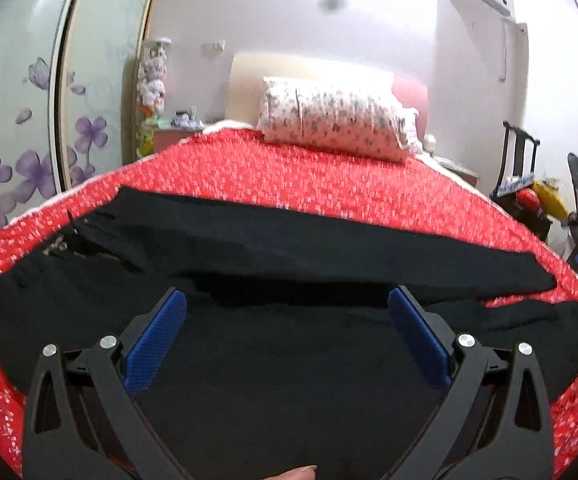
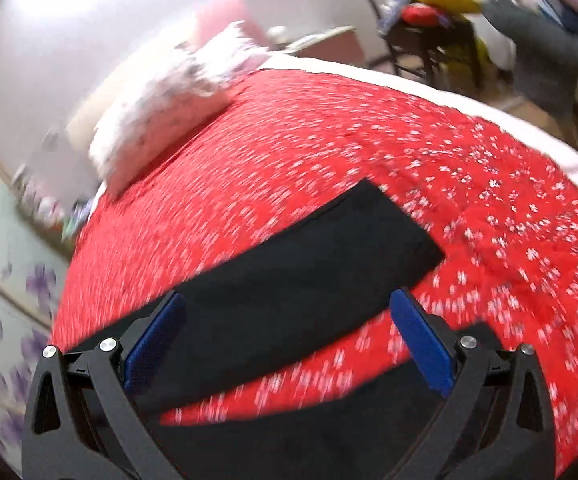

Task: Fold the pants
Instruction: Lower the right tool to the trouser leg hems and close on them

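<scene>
Pants: black soft-fabric pants (image 1: pixel 289 248) spread flat across the red quilted bedspread with small white flowers (image 1: pixel 329 176), legs apart.
Left gripper (image 1: pixel 287 308): ribbed blue pads, jaws wide apart above the fabric.
Right gripper (image 2: pixel 288 312): jaws apart over a leg end.

Black pants (image 1: pixel 273 248) across red bedspread (image 1: pixel 309 176) (left tool (image 1: pixel 287 304) wide apart above)

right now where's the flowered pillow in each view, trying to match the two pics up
Left wrist view: the flowered pillow sits upper centre, at the far end of the red bedspread, against the headboard.
Right wrist view: the flowered pillow is upper left, tilted and blurred, at the same far end of the bedspread.
Shared landmark: the black pants spread on the bedspread, nearer the camera than the pillow in both views.
</scene>
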Demonstrator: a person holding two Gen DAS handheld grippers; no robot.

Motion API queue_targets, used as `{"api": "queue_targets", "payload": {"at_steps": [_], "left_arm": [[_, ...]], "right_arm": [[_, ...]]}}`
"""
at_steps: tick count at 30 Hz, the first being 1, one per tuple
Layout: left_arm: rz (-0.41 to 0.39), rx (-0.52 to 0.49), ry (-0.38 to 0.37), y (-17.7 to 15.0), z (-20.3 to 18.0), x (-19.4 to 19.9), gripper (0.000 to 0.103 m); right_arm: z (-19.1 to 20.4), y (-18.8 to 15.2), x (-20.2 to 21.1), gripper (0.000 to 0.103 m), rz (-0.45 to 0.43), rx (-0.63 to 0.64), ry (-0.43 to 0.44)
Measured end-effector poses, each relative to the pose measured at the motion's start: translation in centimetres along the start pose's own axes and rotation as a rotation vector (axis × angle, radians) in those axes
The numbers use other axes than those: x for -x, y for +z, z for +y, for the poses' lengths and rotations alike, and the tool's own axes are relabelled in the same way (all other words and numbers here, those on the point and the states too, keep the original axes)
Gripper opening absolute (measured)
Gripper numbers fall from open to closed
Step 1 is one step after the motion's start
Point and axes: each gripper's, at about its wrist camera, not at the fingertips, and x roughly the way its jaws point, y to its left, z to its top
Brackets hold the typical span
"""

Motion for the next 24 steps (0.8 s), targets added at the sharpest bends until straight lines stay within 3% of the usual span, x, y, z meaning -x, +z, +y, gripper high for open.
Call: {"api": "queue_targets", "payload": {"at_steps": [3, 6, 12, 16, 20, 24], "left_arm": [[0.07, -0.003, -0.014, -0.6, 0.6, -1.4, 0.101], [0.123, 0.03, -0.038, -1.0, 1.5, -2.4, 0.101], [0.111, 0.05, -0.075, -1.4, 2.2, -2.5, 0.101], [0.114, -0.005, -0.089, -1.7, 1.1, -2.7, 0.101], [0.102, -0.058, -0.111, -1.8, -0.1, -2.4, 0.101], [0.118, -0.09, -0.112, -1.8, -0.9, -2.6, 0.101]], "right_arm": [[-1.5, 2.0, -2.6, 0.101, -0.027, -0.027, -0.038], [-2.4, 3.4, -5.6, 0.092, -0.028, -0.024, -0.054], [-2.9, 5.9, -10.6, 0.077, -0.013, -0.005, -0.113], [-2.8, 7.2, -12.6, 0.074, -0.061, 0.026, -0.211], [-3.6, 7.8, -14.5, 0.065, -0.057, 0.026, -0.244], [-4.5, 7.7, -16.0, 0.065, -0.046, 0.012, -0.274]]}}
